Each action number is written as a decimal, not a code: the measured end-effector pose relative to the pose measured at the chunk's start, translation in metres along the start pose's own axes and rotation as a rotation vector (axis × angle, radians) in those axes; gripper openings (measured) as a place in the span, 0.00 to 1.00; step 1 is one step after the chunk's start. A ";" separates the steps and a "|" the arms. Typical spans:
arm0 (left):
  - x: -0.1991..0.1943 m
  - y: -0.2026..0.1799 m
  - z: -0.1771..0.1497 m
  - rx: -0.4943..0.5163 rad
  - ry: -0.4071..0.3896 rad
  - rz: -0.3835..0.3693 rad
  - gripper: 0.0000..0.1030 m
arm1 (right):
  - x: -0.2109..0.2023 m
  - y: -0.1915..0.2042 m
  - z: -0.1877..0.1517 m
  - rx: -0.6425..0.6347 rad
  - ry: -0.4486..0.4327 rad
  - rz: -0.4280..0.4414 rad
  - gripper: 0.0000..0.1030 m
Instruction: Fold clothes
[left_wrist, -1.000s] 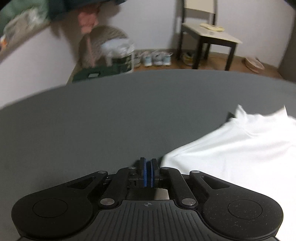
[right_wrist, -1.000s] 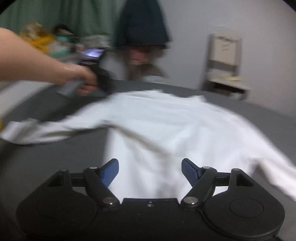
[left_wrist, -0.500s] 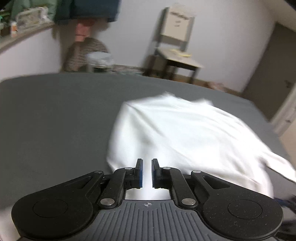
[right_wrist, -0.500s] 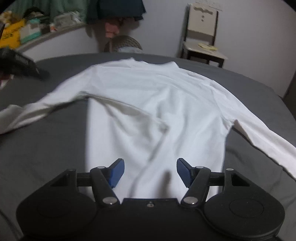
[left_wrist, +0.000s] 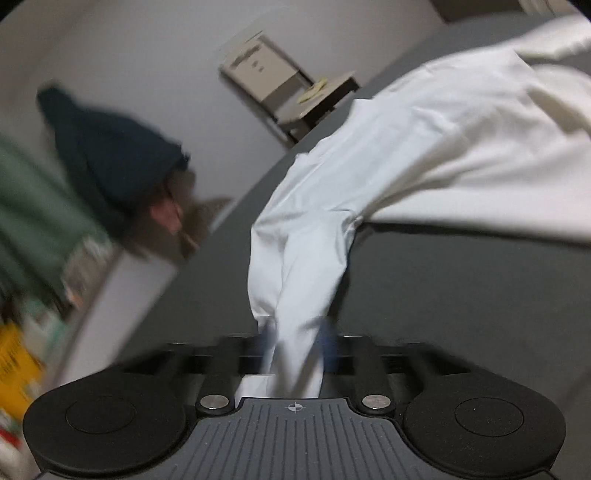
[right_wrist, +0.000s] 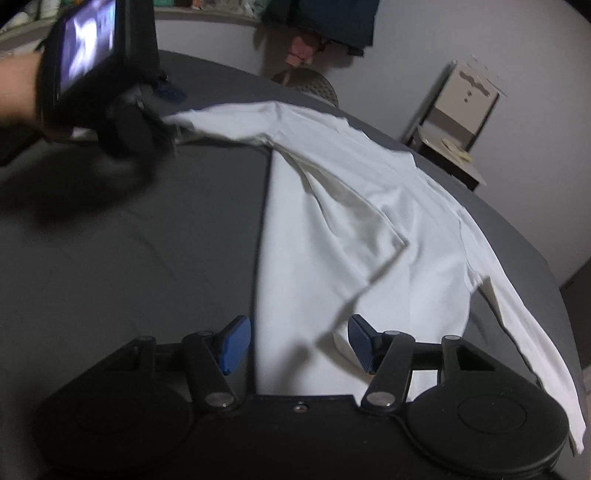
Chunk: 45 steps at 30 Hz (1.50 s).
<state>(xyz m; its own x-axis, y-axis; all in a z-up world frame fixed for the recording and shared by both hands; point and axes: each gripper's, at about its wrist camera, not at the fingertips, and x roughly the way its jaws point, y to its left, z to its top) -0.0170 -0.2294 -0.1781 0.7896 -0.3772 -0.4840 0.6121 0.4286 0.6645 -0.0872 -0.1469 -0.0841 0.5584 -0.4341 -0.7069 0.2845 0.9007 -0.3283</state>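
left gripper (left_wrist: 293, 347) fingers pinched the sleeve (left_wrist: 295, 280) of the white shirt (right_wrist: 354, 229), lifting it to fold inward; right gripper (right_wrist: 299, 341) fingers were spread, idle above the hem.

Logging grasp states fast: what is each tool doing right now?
Left tool: shut on the white shirt's sleeve end, lifted off the grey surface.
Right tool: open, holding nothing, over the shirt's lower hem.

Shirt (right_wrist: 332, 221) on table (right_wrist: 129, 258); chair (right_wrist: 458, 122) behind, right.
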 end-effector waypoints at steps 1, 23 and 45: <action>0.000 -0.007 0.001 0.054 -0.011 0.031 1.00 | 0.001 0.001 0.001 -0.003 -0.008 0.005 0.55; 0.011 -0.027 -0.024 0.545 0.099 0.274 0.05 | -0.004 -0.010 -0.002 -0.026 -0.006 -0.004 0.57; 0.042 0.024 -0.044 0.561 0.099 0.306 0.04 | -0.006 0.012 -0.007 -0.169 -0.030 -0.062 0.05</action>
<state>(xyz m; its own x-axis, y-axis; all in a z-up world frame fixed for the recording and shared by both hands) 0.0326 -0.1992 -0.2078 0.9416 -0.2171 -0.2576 0.2639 0.0001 0.9646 -0.0930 -0.1331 -0.0884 0.5676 -0.4867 -0.6641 0.1850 0.8614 -0.4731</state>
